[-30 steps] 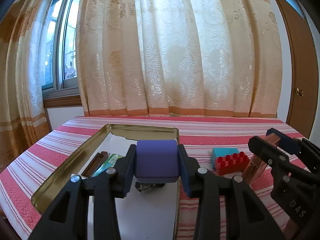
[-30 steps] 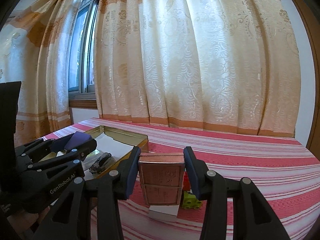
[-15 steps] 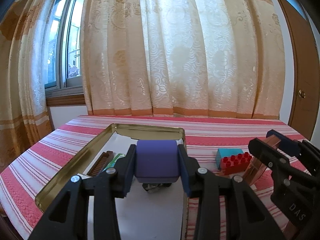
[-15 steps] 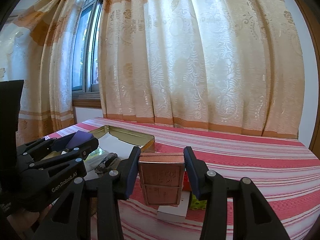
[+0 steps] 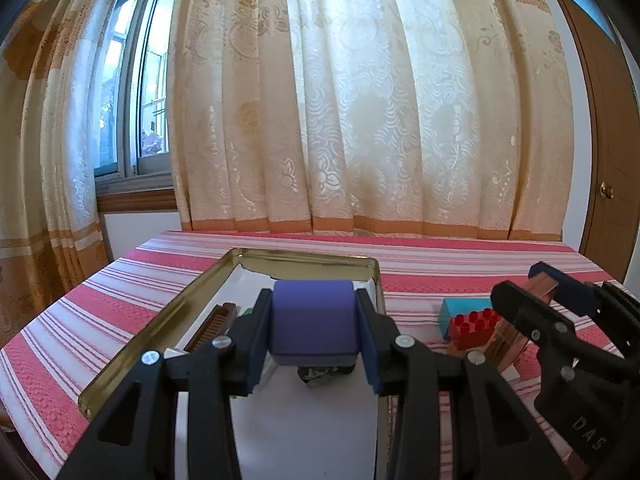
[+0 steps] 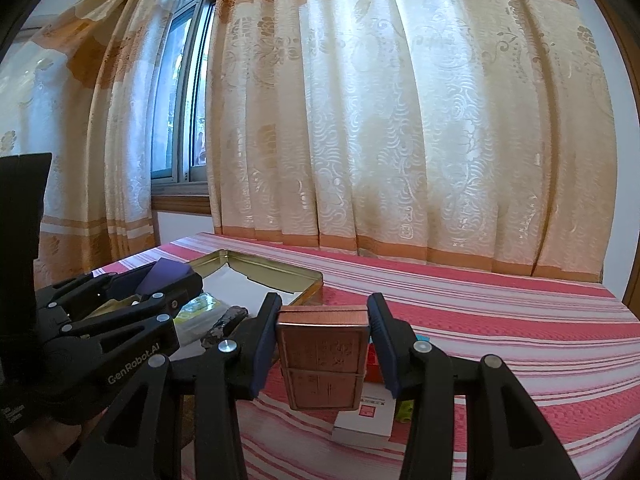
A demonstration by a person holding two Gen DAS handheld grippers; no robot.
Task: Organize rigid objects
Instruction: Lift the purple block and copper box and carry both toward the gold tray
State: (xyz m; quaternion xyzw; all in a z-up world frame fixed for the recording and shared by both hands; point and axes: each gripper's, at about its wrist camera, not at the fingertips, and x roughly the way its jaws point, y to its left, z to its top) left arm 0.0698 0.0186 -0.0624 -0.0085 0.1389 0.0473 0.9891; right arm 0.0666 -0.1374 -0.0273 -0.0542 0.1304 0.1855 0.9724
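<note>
The left gripper (image 5: 314,330) has its fingers clamped on a rounded purple block (image 5: 313,322), held above the white-lined inside of a shallow gold metal tin (image 5: 160,320) that sits on the red-and-white striped tablecloth (image 5: 460,264), with a brown ridged bar (image 5: 210,326) lying along the tin's left wall. The right gripper (image 6: 322,346) has its fingers clamped on an upright copper-coloured rectangular box (image 6: 323,356), raised over a small white box (image 6: 366,416) on the cloth, just right of the tin, with a red studded toy brick (image 5: 474,328) and a teal block (image 5: 462,310) close beside it

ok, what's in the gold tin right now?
In the gold tin: white liner, brown ridged bar, green packet, a dark object. The left claw and purple block hide the rest.
</note>
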